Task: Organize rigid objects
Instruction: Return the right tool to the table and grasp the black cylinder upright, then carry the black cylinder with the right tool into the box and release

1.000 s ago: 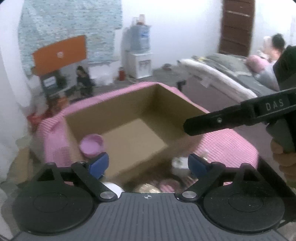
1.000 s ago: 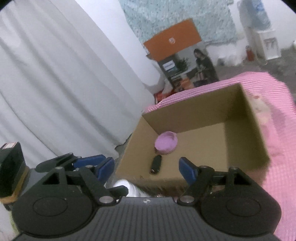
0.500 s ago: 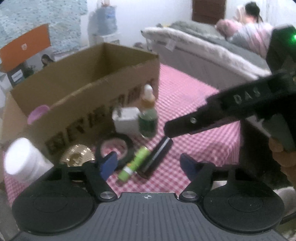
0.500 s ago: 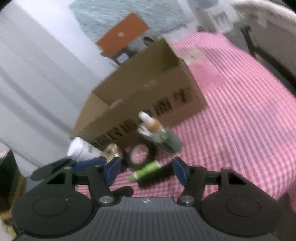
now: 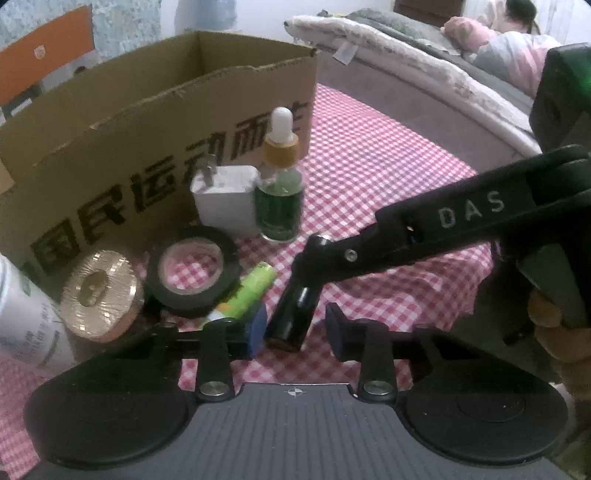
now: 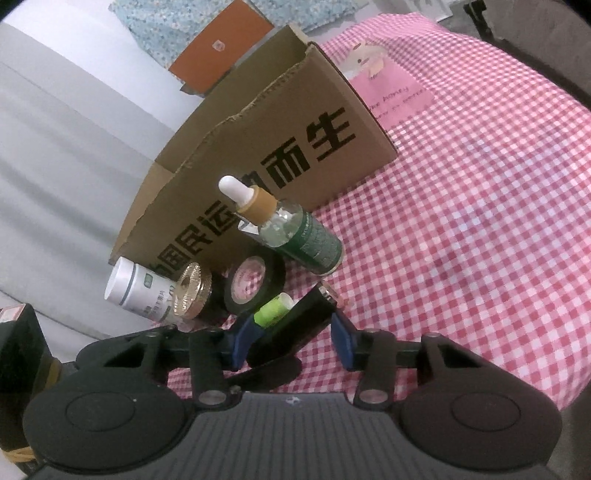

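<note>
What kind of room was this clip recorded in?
Most likely a bedroom at home: a bed with grey and white bedding stands behind the small table under a pink checked cloth, and a person lies on the bed.

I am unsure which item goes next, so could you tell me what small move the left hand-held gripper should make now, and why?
Probably finish closing the left hand-held gripper on the black tube, then lift it toward the cardboard box. Its jaws are closing with the tube's near end between them, one pad seemingly not yet touching. The right hand-held gripper crowds the same tube, so go gently.
</note>
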Demonstrator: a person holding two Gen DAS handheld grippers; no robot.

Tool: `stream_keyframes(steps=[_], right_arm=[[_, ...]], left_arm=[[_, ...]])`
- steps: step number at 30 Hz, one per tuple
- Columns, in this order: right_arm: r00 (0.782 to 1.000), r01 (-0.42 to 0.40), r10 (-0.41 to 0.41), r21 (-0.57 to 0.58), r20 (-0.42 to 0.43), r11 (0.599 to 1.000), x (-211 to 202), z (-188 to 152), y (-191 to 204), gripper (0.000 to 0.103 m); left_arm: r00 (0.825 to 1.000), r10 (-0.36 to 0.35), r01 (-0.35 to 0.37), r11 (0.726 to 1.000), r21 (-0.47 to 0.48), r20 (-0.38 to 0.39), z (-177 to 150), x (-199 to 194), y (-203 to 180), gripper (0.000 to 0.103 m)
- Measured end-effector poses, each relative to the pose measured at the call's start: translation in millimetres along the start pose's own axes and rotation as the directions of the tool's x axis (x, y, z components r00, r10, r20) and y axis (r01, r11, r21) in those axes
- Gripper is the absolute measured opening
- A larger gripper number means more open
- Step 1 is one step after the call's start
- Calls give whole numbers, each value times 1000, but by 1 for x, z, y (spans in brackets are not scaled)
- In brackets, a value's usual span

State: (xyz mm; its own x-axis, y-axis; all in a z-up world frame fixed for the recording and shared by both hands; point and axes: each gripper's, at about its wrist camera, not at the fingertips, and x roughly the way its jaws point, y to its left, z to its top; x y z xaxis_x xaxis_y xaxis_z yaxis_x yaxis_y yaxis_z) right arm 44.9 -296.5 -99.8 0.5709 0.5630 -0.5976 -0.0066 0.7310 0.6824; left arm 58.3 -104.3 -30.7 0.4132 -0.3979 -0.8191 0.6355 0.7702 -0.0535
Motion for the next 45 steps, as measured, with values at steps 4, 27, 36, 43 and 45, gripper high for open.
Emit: stream_keyframes(steps=[4, 27, 36, 43, 45], right_arm=[[1000, 9, -9, -12, 5, 1000, -1, 1, -3, 47], [1000, 30, -31, -87, -6, 996, 7, 2, 5, 30], [1000, 21, -21, -72, -4, 997, 3, -4, 6, 30], [1000, 19, -17, -89, 17, 996, -9, -5, 19, 30], [1000, 15, -13, -99, 26, 995, -12, -6, 26, 30]], left_arm=[[998, -59, 59, 998, -10, -8, -3, -1, -8, 30], [1000, 9, -9, 1000, 6, 13, 14, 16, -12, 22], [999, 9, -10, 1000, 5, 48, 9, 5, -13, 22], [995, 23, -23, 1000, 0, 96, 7, -14, -16, 22], [993, 31, -31, 1000, -1, 116, 7, -23, -16, 22]])
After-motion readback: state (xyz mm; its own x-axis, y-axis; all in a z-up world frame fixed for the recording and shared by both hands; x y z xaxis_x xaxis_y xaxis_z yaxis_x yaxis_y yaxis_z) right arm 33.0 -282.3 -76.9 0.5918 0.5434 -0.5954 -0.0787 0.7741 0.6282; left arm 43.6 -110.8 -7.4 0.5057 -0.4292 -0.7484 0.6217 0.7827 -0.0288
